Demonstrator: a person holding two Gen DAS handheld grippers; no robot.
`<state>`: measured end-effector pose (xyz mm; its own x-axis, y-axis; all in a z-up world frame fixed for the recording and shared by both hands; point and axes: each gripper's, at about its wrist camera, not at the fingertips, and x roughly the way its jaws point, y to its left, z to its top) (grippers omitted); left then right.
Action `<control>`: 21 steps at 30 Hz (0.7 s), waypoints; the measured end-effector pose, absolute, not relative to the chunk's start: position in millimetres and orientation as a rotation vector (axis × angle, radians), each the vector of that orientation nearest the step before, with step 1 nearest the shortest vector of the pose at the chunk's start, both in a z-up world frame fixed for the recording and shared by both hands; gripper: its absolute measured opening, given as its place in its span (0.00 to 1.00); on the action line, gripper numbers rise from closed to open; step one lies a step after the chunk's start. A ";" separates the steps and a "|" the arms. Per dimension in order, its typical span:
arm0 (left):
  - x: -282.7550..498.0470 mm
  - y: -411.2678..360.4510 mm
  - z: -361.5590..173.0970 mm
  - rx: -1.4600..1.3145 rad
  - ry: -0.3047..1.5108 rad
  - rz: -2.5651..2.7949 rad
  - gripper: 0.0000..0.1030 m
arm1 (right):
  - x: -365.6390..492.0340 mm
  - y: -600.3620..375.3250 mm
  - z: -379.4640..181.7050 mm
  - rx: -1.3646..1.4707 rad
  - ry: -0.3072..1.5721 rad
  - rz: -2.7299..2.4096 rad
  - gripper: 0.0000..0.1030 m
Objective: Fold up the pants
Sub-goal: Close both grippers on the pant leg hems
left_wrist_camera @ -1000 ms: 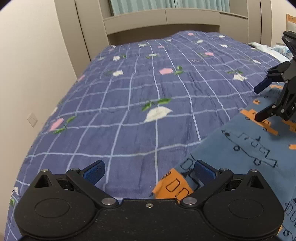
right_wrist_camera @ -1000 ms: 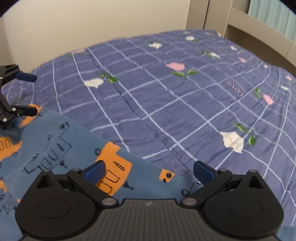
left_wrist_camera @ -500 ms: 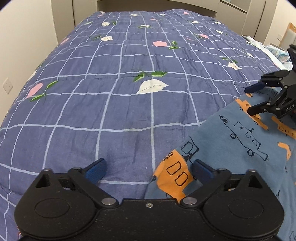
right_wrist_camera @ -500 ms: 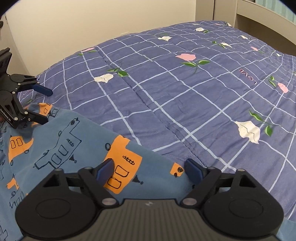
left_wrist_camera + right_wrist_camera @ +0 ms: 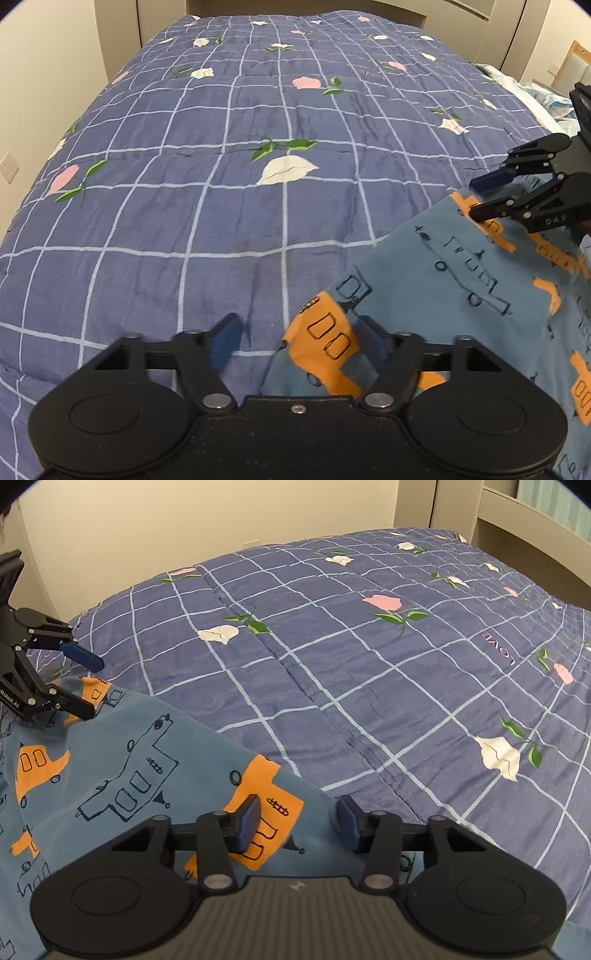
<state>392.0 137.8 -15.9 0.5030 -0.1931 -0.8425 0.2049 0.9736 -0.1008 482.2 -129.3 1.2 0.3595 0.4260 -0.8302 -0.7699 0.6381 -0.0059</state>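
The pants (image 5: 461, 280), blue with orange and outlined vehicle prints, lie on the bed's near corner, their straight hem edge running diagonally between the two tools. The left hand-held gripper (image 5: 299, 339) is spread wide, one hem corner lying between its fingers, ungrasped. The right hand-held gripper (image 5: 297, 821) is likewise released, straddling the opposite corner; whether its pads touch cloth is hard to tell. The garment's length seems to trail back toward the viewer. Beyond the hem the purple checked quilt (image 5: 229, 192) with flowers stretches flat to the headboard (image 5: 535, 524) and cream wall (image 5: 184, 520).
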 end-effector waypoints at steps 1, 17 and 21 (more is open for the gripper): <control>392.4 137.5 -15.2 0.009 1.018 -0.243 0.55 | 480.0 -127.8 1.6 -0.446 0.905 0.803 0.41; 345.5 114.9 36.8 0.065 0.821 -0.208 0.00 | 411.3 -116.9 31.5 -0.544 0.698 0.686 0.01; 326.5 102.6 56.7 0.116 0.753 -0.196 0.00 | 388.3 -129.0 45.9 -0.506 0.625 0.639 0.01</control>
